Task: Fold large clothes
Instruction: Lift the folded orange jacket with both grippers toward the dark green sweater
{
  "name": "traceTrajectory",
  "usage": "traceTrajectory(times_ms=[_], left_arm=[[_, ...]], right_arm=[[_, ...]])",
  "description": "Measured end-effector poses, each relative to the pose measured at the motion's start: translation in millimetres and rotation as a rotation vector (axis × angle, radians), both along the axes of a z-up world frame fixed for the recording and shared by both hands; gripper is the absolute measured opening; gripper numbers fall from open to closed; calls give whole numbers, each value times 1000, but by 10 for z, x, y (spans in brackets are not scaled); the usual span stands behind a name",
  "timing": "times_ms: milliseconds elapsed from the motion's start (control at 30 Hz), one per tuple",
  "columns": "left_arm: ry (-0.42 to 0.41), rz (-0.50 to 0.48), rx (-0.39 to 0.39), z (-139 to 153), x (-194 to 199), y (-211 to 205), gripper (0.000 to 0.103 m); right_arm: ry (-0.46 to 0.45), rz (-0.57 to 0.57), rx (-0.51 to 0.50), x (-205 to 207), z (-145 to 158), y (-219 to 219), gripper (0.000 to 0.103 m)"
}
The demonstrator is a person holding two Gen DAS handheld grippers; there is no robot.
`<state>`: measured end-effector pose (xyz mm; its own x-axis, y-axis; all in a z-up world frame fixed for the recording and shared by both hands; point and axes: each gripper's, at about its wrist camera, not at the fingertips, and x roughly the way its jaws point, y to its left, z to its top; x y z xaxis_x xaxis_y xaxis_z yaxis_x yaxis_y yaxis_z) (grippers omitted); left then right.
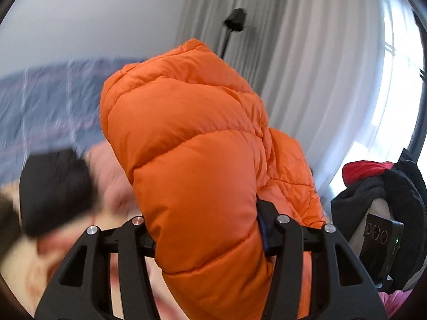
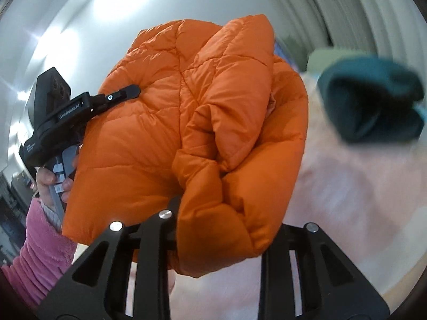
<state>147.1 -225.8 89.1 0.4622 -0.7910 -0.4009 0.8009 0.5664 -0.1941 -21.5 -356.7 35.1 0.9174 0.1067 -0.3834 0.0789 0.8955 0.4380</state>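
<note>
An orange puffer jacket (image 1: 192, 160) is bunched and held up in the air between both grippers. My left gripper (image 1: 208, 237) is shut on the orange jacket, with the fabric filling the space between its fingers. My right gripper (image 2: 218, 237) is shut on another edge of the same orange jacket (image 2: 186, 122). The left gripper (image 2: 117, 97) also shows in the right wrist view, its finger pressed on the jacket's left side, held by a hand in a pink sleeve (image 2: 37, 242).
A pale pink bed cover (image 2: 347, 192) lies below. A folded dark teal garment (image 2: 373, 101) lies on it at the right. A black garment (image 1: 56, 189) lies at the left. A chair piled with black and red clothes (image 1: 379, 184) stands by grey curtains (image 1: 307, 53).
</note>
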Motion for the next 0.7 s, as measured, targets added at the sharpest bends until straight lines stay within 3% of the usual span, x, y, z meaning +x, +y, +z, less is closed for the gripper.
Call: traceTrajectory(times_ms=[233, 400, 500, 600, 700], left_arm=[[-75, -83, -1, 712, 206, -1028, 54], [-98, -39, 35, 892, 511, -1665, 55], [-119, 21, 77, 944, 830, -1956, 58], [-162, 104, 140, 890, 1190, -2172, 60], [-147, 211, 209, 613, 1663, -2301, 63]], right_arm=[[-82, -139, -56, 61, 587, -763, 26], [-72, -162, 39, 365, 723, -1277, 26], [-68, -177, 79, 766, 694, -1488, 26], [-30, -179, 196, 1430, 468, -1679, 26], [27, -219, 235, 1987, 179, -1760, 26]])
